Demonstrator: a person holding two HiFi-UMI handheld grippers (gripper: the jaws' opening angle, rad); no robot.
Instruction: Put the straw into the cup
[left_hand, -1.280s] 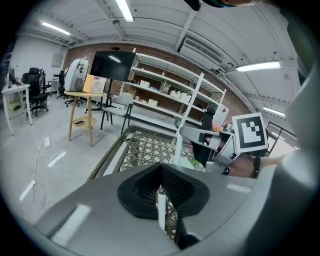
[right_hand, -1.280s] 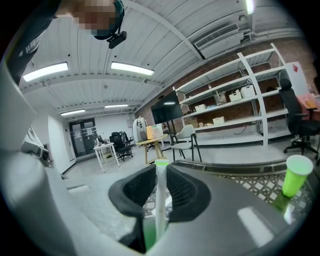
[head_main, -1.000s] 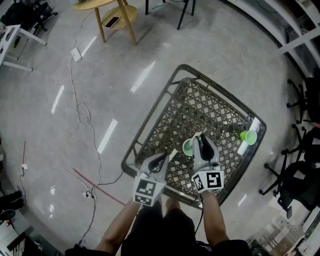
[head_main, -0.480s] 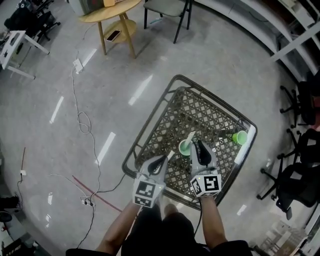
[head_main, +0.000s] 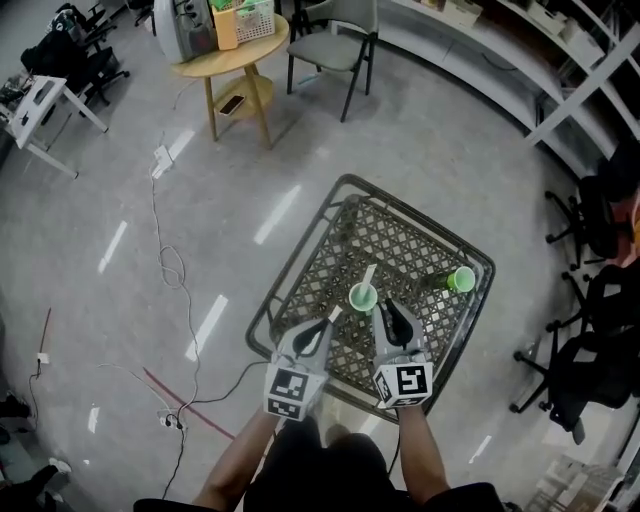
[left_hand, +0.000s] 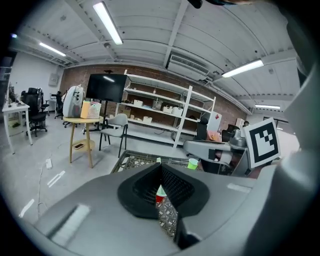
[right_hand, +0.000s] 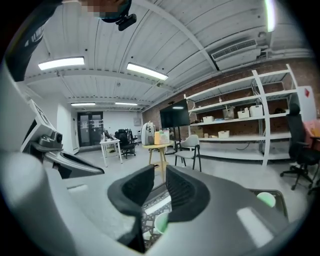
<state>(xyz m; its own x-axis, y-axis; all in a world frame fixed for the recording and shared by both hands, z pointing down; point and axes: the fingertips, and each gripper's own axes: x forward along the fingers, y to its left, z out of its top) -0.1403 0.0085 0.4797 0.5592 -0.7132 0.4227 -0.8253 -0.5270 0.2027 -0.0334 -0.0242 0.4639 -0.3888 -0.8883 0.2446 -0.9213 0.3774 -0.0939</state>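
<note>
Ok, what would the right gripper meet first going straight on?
Likely nothing close: right gripper aims above the green cup, across the mesh table toward the far round table. Depth is unclear.

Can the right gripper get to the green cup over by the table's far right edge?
Probably yes: the right gripper hangs above the table with jaws apart, and nothing stands between it and that green cup.
</note>
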